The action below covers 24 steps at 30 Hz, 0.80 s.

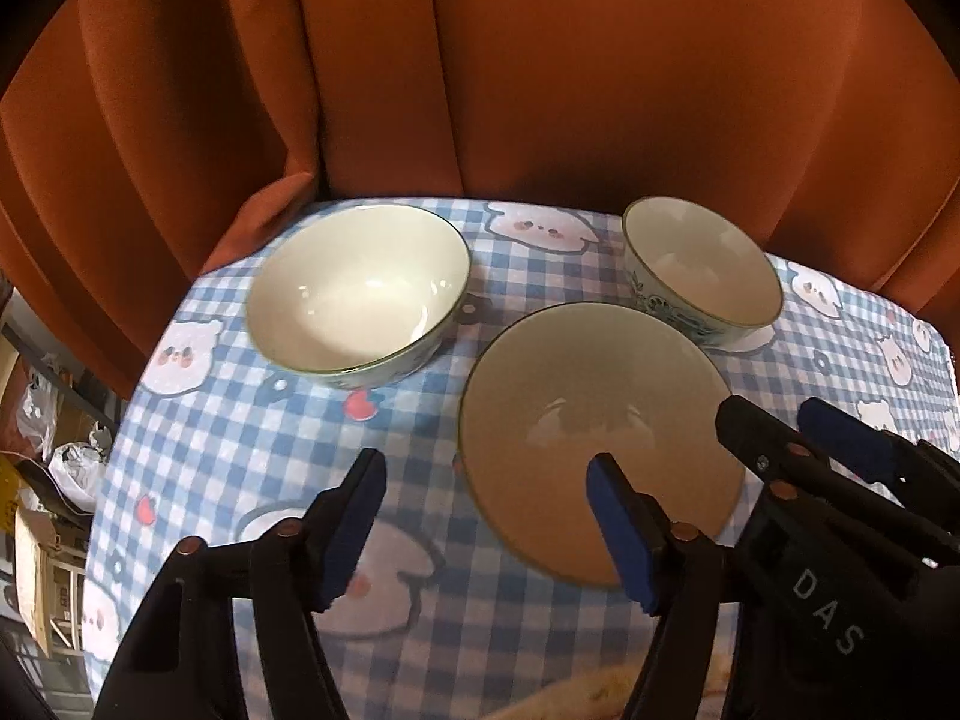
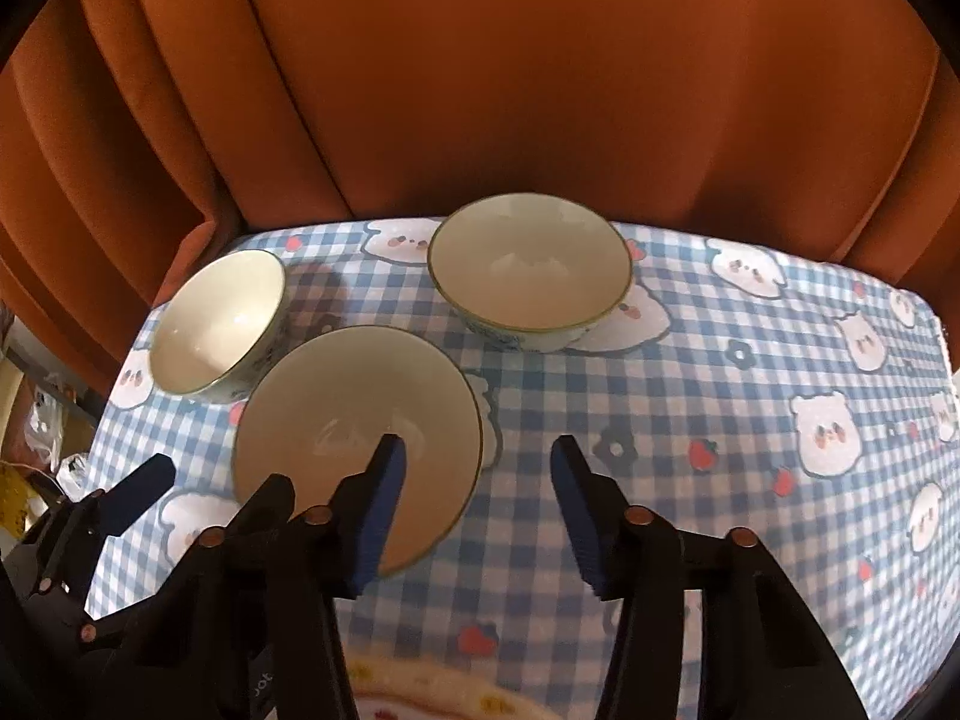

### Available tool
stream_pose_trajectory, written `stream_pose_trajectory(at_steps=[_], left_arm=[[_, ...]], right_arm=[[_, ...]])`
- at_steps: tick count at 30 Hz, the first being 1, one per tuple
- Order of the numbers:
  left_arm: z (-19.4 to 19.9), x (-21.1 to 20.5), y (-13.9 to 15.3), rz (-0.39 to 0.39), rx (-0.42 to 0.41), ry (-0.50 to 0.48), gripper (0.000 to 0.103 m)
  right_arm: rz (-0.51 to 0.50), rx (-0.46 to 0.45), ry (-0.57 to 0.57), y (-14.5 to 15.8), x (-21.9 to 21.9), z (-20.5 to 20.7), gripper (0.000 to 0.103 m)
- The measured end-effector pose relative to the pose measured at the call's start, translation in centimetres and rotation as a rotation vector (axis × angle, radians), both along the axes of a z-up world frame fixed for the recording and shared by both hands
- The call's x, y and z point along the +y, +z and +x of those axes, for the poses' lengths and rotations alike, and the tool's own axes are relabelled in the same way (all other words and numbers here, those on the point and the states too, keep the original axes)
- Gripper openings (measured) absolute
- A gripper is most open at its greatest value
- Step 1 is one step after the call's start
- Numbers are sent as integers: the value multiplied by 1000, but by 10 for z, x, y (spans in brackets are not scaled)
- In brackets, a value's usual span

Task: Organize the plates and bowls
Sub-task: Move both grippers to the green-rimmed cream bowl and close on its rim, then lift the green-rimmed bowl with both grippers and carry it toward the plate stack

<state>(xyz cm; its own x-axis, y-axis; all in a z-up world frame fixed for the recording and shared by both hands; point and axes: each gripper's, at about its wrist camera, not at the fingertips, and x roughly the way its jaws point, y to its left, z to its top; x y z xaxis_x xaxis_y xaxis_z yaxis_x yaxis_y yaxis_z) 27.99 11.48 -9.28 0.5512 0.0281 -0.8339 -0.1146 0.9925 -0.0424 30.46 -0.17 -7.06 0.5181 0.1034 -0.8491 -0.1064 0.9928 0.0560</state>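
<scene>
Crockery on the checked tablecloth (image 1: 252,456) amounts to three pieces: a plate (image 1: 576,420) nearest the camera and two bowls behind it, all upright and all empty. No piece is stacked on another; the three stand apart, though the plate's far rim comes close to the right bowl (image 1: 702,270) in the left wrist view. The left bowl (image 1: 360,288) sits towards the far left corner, near the orange curtain (image 1: 540,60) that hangs behind the table.

Left gripper (image 1: 486,516) hovers above the cloth with its jaws apart and nothing between them; its right finger overlaps the plate's near edge in the picture, but no contact can be confirmed. Right gripper (image 2: 477,504) is likewise parted and empty, its left finger showing over the plate's near right edge.

Key relation: the plate lies between the two grippers, ahead of both and below them. It is to the right of the left gripper's centre line and to the left of the right gripper's. Both hands appear about equally near it. The plate is round, so no long axis governs the approach; the near rim is the accessible part.

Judgement: sorting is not yet begun. The plate is the likeliest first pickup.
</scene>
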Motion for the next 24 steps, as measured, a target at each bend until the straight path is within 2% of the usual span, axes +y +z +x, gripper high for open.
stream_pose_trajectory(at_steps=[2, 7, 13, 16, 24], left_arm=[[8, 0, -7, 8, 17, 18, 68], [22, 2, -20, 6, 47, 31, 49], [32, 4, -28, 12, 58, 31, 30], [34, 1, -28, 12, 62, 17, 25], [34, -2, -26, 33, 76, 29, 24]], right_arm=[[5, 12, 2, -8, 1, 9, 46], [5, 42, 12, -27, 5, 24, 39], [32, 84, 23, -45, 9, 37, 17], [25, 76, 28, -45, 11, 38, 17], [14, 90, 33, -43, 13, 39, 17]])
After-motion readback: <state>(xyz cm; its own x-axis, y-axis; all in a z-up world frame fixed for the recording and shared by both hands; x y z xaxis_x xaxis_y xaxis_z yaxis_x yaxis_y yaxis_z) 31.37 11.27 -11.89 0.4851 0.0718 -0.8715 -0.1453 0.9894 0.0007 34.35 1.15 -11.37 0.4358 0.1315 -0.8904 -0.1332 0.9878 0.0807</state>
